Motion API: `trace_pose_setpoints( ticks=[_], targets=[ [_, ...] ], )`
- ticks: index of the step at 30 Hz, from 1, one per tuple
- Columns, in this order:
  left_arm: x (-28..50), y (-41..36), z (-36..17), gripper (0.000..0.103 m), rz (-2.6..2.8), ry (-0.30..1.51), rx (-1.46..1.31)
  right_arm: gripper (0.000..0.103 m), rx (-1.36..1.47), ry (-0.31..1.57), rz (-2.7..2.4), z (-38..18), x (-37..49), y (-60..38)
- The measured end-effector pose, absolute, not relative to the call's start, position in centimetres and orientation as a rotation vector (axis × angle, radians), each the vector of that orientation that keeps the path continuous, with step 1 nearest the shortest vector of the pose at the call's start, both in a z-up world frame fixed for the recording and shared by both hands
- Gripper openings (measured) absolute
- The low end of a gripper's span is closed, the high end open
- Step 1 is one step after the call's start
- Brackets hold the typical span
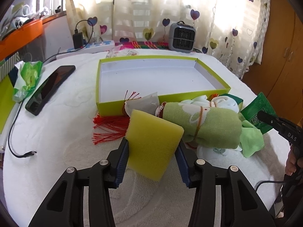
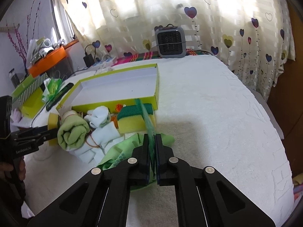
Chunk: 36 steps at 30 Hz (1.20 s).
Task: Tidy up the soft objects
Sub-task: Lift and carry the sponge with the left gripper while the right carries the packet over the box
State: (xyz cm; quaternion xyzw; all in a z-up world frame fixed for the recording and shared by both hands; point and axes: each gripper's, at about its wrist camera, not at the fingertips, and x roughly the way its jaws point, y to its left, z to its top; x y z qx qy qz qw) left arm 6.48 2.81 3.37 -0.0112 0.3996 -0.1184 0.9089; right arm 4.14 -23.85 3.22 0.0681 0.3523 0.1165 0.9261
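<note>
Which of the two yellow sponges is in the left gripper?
The plain yellow sponge, clamped between the left gripper's pads. The other sponge has a dark green scouring top and lies free against the green box.

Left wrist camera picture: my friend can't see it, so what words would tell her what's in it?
The left gripper clamps a yellow sponge above a white towel-covered table. Behind the sponge lie a rolled green towel, red tassels and an empty lime-green box. The right gripper pinches a green packet at the right edge.
</note>
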Motion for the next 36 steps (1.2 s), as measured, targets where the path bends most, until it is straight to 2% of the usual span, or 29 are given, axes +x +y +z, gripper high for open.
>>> trace_pose_setpoints(
  ticks=[20, 36],
  targets=[
    [5.1, 3.6, 7.1, 0.045, -0.256, 0.753, -0.04, 0.004, 0.154, 0.652, 0.256, 6.4, 3.2, -24.1],
    [10.6, 4.5, 9.3, 0.045, -0.264, 0.752, -0.056, 0.004, 0.107, 0.646, 0.292, 8.6, 7.4, -22.1]
  ],
)
